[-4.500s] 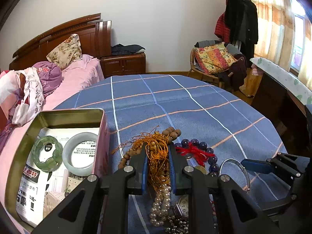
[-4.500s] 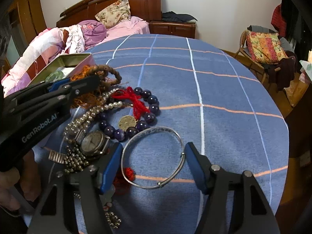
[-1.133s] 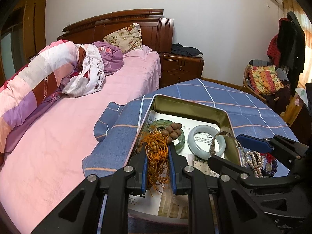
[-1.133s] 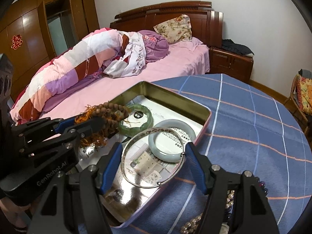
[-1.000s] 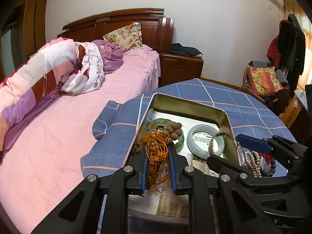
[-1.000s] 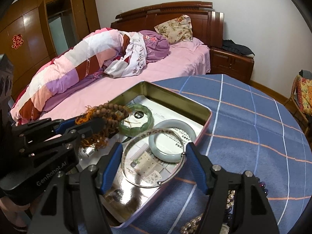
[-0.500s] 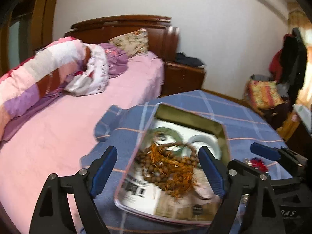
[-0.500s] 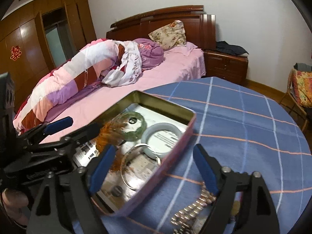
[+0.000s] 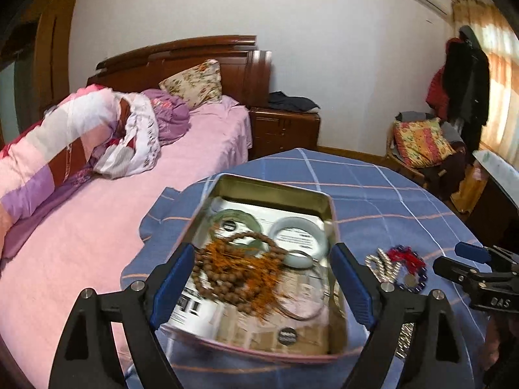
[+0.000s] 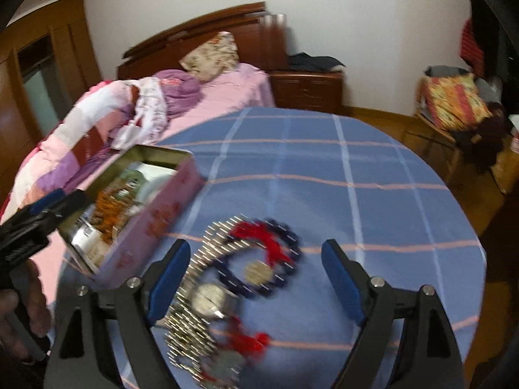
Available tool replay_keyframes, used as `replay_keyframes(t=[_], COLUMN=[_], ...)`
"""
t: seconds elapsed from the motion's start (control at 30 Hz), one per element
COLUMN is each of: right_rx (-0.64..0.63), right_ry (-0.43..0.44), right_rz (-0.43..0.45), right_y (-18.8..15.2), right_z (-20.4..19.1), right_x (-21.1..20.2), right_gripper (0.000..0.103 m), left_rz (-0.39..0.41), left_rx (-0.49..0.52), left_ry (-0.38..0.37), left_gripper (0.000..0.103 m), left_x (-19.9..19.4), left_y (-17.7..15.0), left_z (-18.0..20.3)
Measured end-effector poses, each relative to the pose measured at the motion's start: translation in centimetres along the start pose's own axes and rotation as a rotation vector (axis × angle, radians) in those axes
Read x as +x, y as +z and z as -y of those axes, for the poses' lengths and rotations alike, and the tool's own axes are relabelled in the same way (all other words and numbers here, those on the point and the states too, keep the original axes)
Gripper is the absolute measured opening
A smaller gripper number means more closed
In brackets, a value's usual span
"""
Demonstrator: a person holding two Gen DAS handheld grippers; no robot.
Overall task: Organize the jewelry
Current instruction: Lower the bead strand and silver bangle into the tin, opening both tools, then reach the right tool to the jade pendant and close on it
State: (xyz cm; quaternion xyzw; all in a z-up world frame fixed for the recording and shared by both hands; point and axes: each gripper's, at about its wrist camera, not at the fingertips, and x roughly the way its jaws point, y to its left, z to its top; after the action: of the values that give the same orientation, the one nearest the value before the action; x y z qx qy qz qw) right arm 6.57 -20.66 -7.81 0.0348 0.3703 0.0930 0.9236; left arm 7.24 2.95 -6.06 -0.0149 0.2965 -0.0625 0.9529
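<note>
Between the spread left tongs [image 9: 262, 278], wooden beads [image 9: 227, 278] in tin [image 9: 275, 188]

- The right gripper [image 9: 476, 270], seen at the right edge of the left wrist view, bears pale letters on its black body; they read roughly "DAS", partly cut off.
- The printed paper [image 9: 194, 304] lining the tin [image 9: 275, 186] carries dark blocks of print, too blurred to read.
- Two round dark stickers lie in the tin, one inside the green bangle [image 9: 240, 218] and one near the front wall; their white marks cannot be read.
- The tin's pink outer wall [image 10: 155, 220] shows red marks, smeared by blur.
- The left gripper [image 10: 48, 207] has pale lettering on its side, unreadable.
</note>
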Motion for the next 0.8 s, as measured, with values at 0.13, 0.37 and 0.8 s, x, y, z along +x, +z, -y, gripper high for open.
replay_keyframes(t=[0.13,0.37,0.8], right_rx=[0.009,-0.034,-0.07], right_ry=[-0.026,-0.005,0.056], right_rz=[-0.031,-0.105,-0.185], right_y=[-1.6,-4.1,-6.2], right_z=[0.5,-0.2,-1.9], right_x=[-0.9,-1.3,-1.0], right_gripper=[0.078,0.048,0.033], left_rz=[0.009,-0.013,-0.028], left_rx=[0.072,0.109,0.112], left_ry=[-0.003,-0.015,-0.001], left_gripper=[0.086,0.086,0.086], left_x=[-1.0,-0.9,-0.8], left_y=[-1.1,-2.2,-2.6], left_z=[2.3,3.7,4.2])
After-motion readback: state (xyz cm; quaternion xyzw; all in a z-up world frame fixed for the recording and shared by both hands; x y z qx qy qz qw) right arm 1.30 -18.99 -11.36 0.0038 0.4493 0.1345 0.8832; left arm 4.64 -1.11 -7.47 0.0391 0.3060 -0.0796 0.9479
